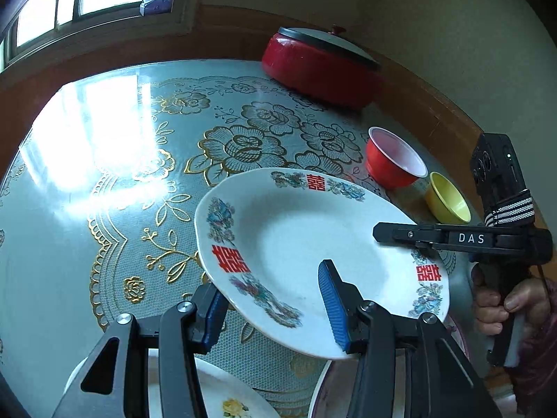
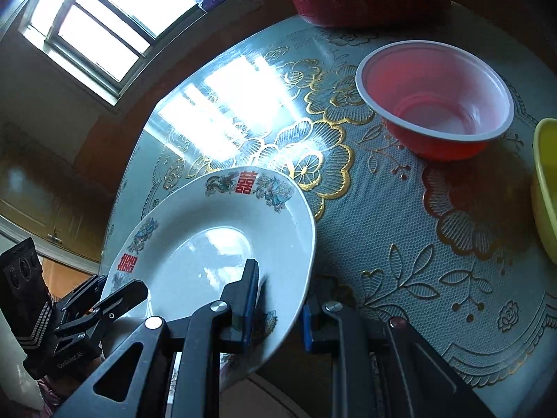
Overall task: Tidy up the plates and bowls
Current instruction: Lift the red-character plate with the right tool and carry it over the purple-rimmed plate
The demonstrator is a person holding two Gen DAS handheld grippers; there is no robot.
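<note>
A lived-in home, most likely a dining corner; a table (image 1: pixel 87 216) under a glossy lace-patterned cover with gold flowers stands against a wood-panelled wall; a window (image 2: pixel 104 31) lets daylight glare onto it; a red lidded cooking pot (image 1: pixel 320 66) sits at the back; a red bowl (image 2: pixel 435 101) and a yellow bowl (image 1: pixel 447 196) (ordinary household tableware) stand nearby.
</note>
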